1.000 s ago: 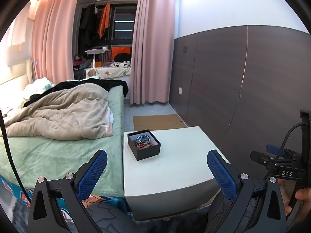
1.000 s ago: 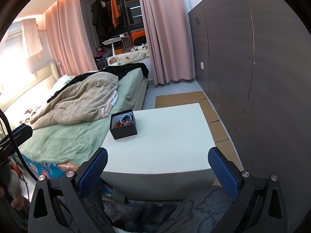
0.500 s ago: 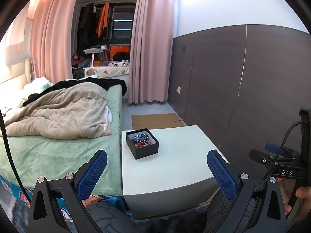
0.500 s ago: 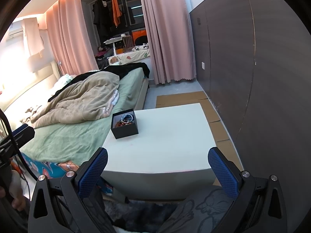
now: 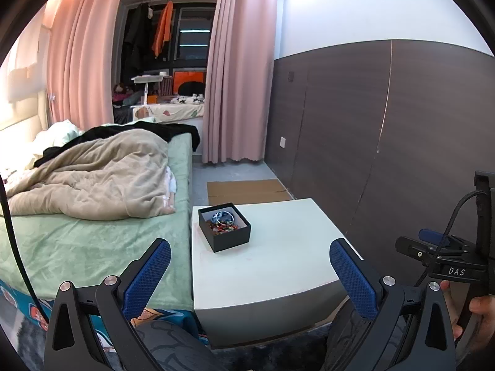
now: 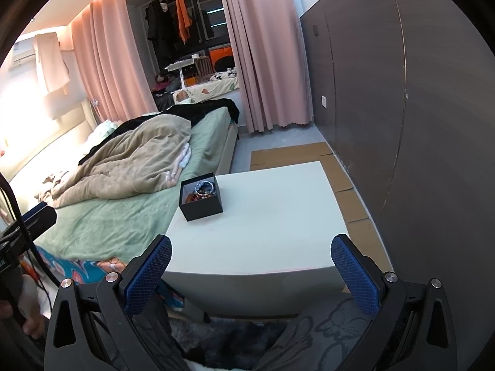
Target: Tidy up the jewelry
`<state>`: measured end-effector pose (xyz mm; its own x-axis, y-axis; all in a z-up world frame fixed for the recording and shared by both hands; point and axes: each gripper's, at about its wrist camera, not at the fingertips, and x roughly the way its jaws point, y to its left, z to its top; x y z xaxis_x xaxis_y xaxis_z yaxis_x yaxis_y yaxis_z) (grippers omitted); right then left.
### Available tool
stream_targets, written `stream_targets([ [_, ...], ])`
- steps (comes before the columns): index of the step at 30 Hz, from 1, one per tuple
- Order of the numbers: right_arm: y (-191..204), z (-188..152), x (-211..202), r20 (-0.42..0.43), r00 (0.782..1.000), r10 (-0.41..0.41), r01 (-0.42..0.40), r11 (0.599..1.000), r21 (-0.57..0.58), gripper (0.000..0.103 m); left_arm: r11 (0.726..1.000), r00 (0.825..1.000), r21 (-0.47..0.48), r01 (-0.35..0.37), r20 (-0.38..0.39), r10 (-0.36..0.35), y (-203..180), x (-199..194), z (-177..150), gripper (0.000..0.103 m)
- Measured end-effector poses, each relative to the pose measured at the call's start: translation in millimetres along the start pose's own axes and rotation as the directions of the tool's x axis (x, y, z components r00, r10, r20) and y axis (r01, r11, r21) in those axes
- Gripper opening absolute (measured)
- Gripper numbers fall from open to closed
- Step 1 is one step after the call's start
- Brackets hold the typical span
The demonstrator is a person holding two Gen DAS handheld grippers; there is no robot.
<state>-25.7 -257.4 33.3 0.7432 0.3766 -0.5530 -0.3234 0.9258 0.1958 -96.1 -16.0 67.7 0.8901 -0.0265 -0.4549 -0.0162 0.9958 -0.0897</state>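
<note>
A small black open box (image 5: 225, 227) stands near the left far corner of a white low table (image 5: 278, 256). It holds a tangle of bead bracelets and a silver bangle (image 5: 223, 219). The box also shows in the right wrist view (image 6: 201, 196), with the jewelry (image 6: 202, 189) inside. My left gripper (image 5: 250, 276) is open and empty, held back from the table's near edge. My right gripper (image 6: 251, 273) is open and empty, also short of the near edge of the table (image 6: 278, 216). The right gripper also appears in the left wrist view (image 5: 445, 255).
A bed (image 5: 92, 232) with a green sheet and a beige blanket touches the table's left side. A dark panelled wall (image 5: 386, 139) runs along the right. Flat cardboard (image 5: 247, 190) lies on the floor beyond the table. Pink curtains (image 5: 241, 77) hang at the back.
Both grippers have pulled back and risen slightly, so the table and box sit a little lower and smaller. Jaws stay open. The box has not moved.
</note>
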Motion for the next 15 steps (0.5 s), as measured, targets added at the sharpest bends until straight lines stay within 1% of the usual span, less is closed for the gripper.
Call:
stream_targets([
  [15,-0.6,-0.4,1.4,-0.01,1.0,0.0,0.0,1.0,0.012,0.103,1.0,1.0,0.006,-0.004,-0.005,0.004,1.3,0.2,-1.2,0.102],
])
